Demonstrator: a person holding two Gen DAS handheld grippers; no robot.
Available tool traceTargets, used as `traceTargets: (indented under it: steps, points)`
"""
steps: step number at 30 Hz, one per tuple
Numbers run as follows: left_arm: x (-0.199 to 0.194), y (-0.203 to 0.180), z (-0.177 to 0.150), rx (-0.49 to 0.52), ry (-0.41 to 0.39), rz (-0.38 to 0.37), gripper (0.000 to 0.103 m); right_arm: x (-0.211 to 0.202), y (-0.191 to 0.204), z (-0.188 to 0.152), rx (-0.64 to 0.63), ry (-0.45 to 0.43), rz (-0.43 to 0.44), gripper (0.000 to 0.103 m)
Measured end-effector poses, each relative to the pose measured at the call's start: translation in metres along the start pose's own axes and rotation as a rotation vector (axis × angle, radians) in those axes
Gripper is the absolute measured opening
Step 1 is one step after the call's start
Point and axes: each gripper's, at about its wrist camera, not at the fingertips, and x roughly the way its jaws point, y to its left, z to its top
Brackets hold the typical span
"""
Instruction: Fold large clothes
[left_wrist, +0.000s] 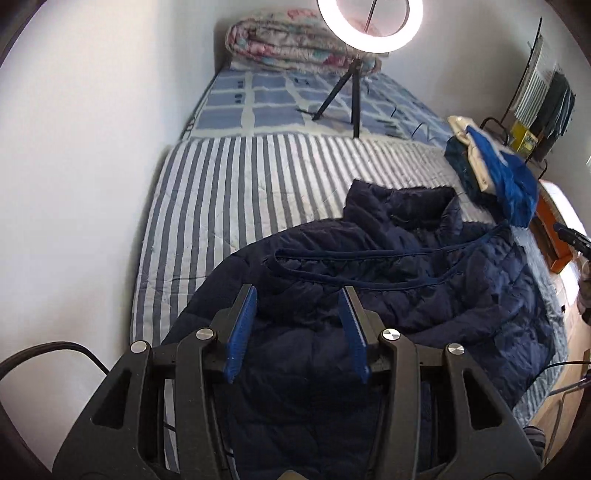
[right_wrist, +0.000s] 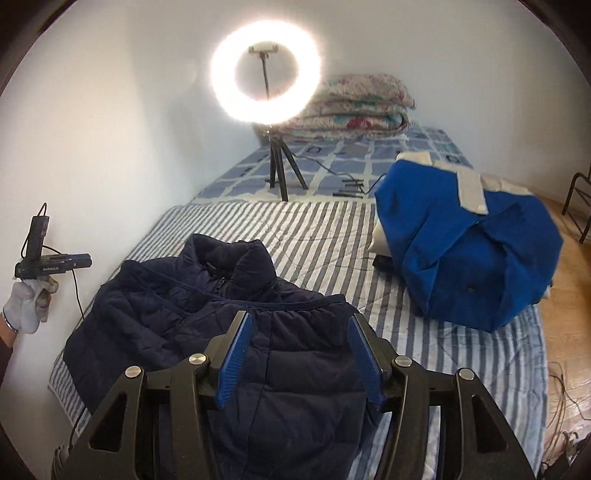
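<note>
Both grippers hanging wide open over the navy puffer vest (right_wrist: 207, 325) on the bed

The vest is lying on the blue-and-white striped quilt (left_wrist: 229, 192), collar pointing toward the ring light (right_wrist: 265, 70), and in the left wrist view its front is looking partly folded over itself. The left gripper (left_wrist: 298, 325) is hovering above the vest's lower part, blue pads spread apart and gripping nothing; the right gripper (right_wrist: 300, 354) is doing the same over the hem, fingers standing well apart. A gloved hand (right_wrist: 31, 302) is showing at the left edge of the right wrist view. Off to the right, a folded bright blue garment (right_wrist: 469, 251) is sitting on the quilt, well apart from the vest, and a floral comforter (right_wrist: 360, 107) is resting folded at the far end
</note>
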Motion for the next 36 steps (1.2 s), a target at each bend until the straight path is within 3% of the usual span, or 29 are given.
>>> traceTargets:
  steps: [4,14,15,17,19,20,21,24,28,36]
  points:
    - [0.03,0.003,0.001,0.016,0.041,0.033,0.047,0.034,-0.006,0.003,-0.004,0.029,-0.012,0.068]
    - [0.079,0.001,-0.001,0.083,0.1,0.099,0.047,0.105,-0.02,0.003,0.006,0.128,-0.047,0.068]
    - [0.081,0.0,-0.001,0.087,0.1,0.103,0.043,0.11,-0.022,0.002,0.006,0.139,-0.053,0.068]
    - [0.085,0.001,0.002,0.095,0.106,0.115,0.026,0.119,-0.025,0.0,0.009,0.156,-0.064,0.067]
    - [0.089,0.002,0.003,0.089,0.11,0.121,0.01,0.124,-0.028,-0.002,0.012,0.166,-0.064,0.058]
    - [0.089,0.003,0.004,0.085,0.107,0.116,0.006,0.127,-0.029,-0.003,0.014,0.17,-0.059,0.044]
    - [0.087,0.003,0.005,0.084,0.1,0.113,0.005,0.129,-0.029,-0.004,0.019,0.181,-0.044,0.026]
    - [0.076,0.006,0.01,0.064,0.053,0.113,0.002,0.124,-0.026,-0.004,0.005,0.171,-0.036,0.007]
    - [0.065,0.018,0.02,0.008,0.013,0.107,0.002,0.117,-0.029,-0.001,0.018,0.152,-0.038,0.005]
    - [0.086,0.024,0.025,-0.03,0.022,0.162,0.001,0.131,-0.041,0.003,0.084,0.157,-0.077,0.004]
